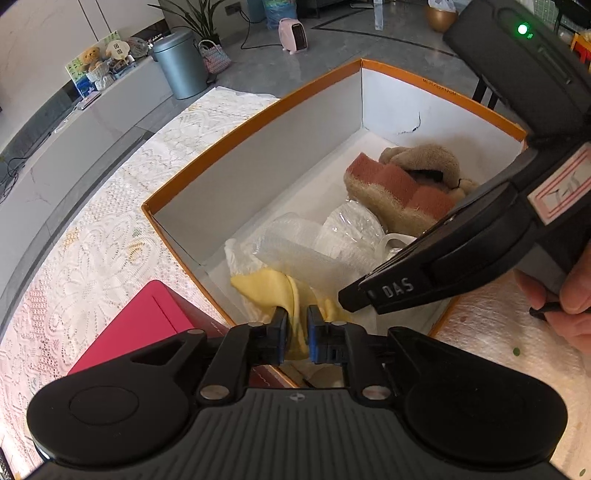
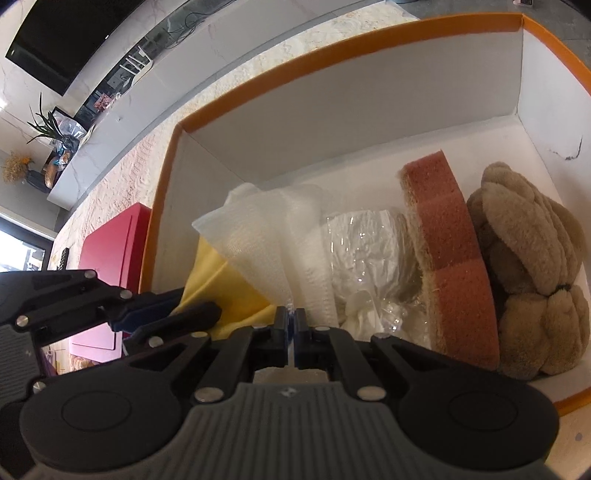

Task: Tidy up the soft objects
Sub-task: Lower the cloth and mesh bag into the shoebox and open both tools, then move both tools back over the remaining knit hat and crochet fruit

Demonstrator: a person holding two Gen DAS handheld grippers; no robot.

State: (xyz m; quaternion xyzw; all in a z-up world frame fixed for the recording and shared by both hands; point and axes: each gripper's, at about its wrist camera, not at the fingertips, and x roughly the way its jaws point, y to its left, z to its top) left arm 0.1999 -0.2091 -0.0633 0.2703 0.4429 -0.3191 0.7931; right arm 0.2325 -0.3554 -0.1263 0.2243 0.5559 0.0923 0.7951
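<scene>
An orange-rimmed white box (image 1: 255, 110) (image 2: 332, 48) holds soft things: a beige plush toy (image 1: 432, 162) (image 2: 532, 236), a pink sponge with a fibre backing (image 1: 399, 181) (image 2: 450, 251), a clear plastic-wrapped white bundle (image 1: 343, 236) (image 2: 365, 251), a white foam net sheet (image 2: 266, 240) and a yellow cloth (image 1: 273, 288) (image 2: 229, 291). My left gripper (image 1: 297, 325) (image 2: 173, 314) is shut on the yellow cloth at the box's near corner. My right gripper (image 2: 291, 321) is shut on the white foam net sheet's lower edge; its body (image 1: 461, 254) crosses over the box.
A red flat box (image 1: 136, 325) (image 2: 107, 258) lies on the lace tablecloth (image 1: 92, 229) left of the orange box. A grey bin (image 1: 181, 62), a pink heater (image 1: 293, 35) and a low cabinet stand on the floor beyond.
</scene>
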